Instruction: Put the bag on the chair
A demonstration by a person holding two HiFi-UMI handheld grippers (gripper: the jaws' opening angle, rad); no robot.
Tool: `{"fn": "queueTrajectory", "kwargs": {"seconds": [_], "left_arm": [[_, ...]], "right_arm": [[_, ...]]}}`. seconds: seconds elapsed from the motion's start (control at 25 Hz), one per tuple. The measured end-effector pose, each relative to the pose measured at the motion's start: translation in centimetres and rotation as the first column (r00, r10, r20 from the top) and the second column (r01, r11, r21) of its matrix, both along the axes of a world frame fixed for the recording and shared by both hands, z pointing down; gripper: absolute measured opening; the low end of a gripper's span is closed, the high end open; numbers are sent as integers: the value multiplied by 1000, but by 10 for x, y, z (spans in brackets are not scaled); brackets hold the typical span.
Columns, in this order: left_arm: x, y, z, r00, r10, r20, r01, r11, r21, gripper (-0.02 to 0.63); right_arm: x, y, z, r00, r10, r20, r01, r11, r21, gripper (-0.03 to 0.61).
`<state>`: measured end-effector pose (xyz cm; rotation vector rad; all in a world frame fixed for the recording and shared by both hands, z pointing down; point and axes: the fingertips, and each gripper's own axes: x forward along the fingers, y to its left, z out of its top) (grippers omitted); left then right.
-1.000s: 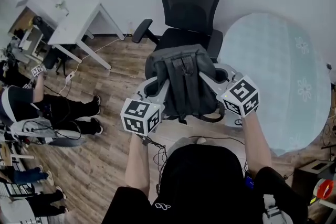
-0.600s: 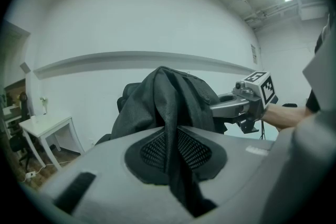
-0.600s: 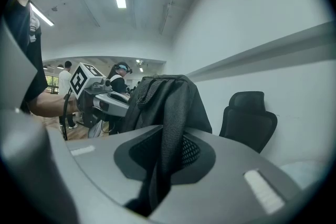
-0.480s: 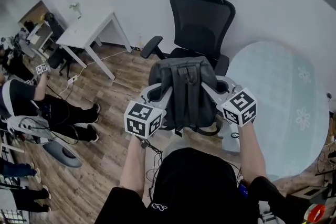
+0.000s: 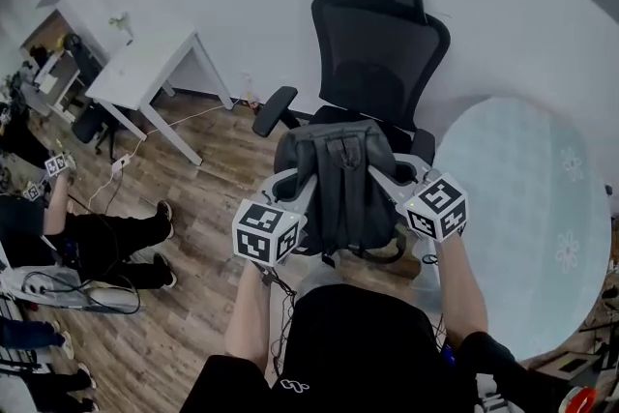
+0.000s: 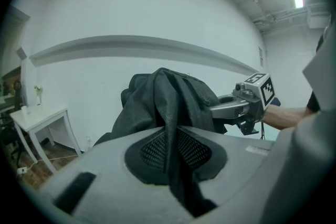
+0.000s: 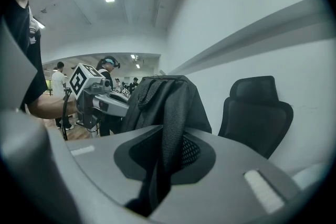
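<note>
Most of the head view is pale wall and wooden floor [image 5: 203, 198]; a round, pale table [image 5: 522, 208] with a faint flower pattern fills the right side; a black office chair [image 5: 382, 63] with a headrest stands against the wall, its seat facing the camera; a white desk [image 5: 145, 68] stands to the left of it, well apart; a person [image 5: 97, 237] in dark trousers shows at the left edge.

One dark grey bag [image 5: 343, 189], a backpack with its straps facing up, is held in the air in front of the chair, between the two tools and over the front of the seat as the head view shows it; in the right gripper view it hangs clear of the chair's back, and no view shows whether it touches the seat.

The left gripper [image 5: 290, 179] pinches a fold of the bag's fabric on its left side, the cloth running down between the jaws; the right gripper [image 5: 401, 174] pinches a mesh strap on the bag's right side in the same way; each tool carries a marker cube [image 5: 263, 232] near the hand.
</note>
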<state>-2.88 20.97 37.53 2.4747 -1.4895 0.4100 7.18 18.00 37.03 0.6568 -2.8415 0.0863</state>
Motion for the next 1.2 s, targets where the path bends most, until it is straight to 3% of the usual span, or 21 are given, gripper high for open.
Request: {"fn": "queueTrajectory", "kwargs": {"seconds": [0.44, 0.6, 0.92, 1.2], "left_arm": [[-99, -205, 58, 998, 10, -59, -21, 982, -190, 46], [-109, -271, 90, 997, 61, -47, -70, 967, -244, 46], [-99, -279, 107, 994, 89, -64, -105, 938, -330, 48], [-97, -325, 137, 998, 17, -63, -41, 913, -406, 48]], "right_arm": [[-97, -198, 51, 1000, 14, 12, -11, 986, -168, 48], [-109, -264, 84, 998, 67, 21, -60, 969, -241, 48], [-100, -282, 98, 993, 102, -52, -113, 954, -279, 48], [-102, -344, 132, 995, 3, -96, -32, 951, -307, 49]]}}
